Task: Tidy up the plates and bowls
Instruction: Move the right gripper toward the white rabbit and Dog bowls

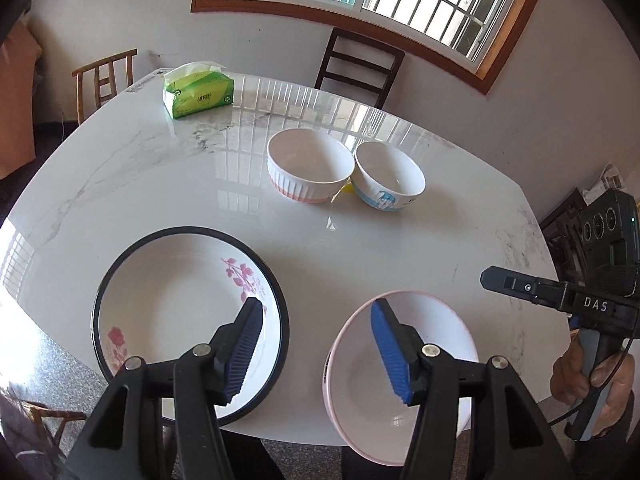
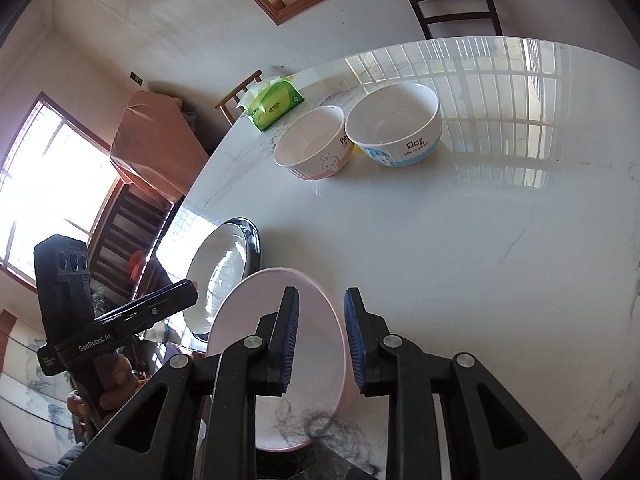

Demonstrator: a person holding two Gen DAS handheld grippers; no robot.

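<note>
**Operator:** Left wrist view: left gripper is released, jaws apart, nothing between. Black-rimmed plate sits at 8 o'clock, pink-rimmed plate at 5 o'clock, on the table.

**Technician:** Right gripper also holds nothing, jaws narrowly parted above the pink-rimmed plate. Ribbed bowl and blue-banded bowl touch at 12 o'clock. Probably glazed: rigid, slippery, breakable. Pinch the rim.
</note>
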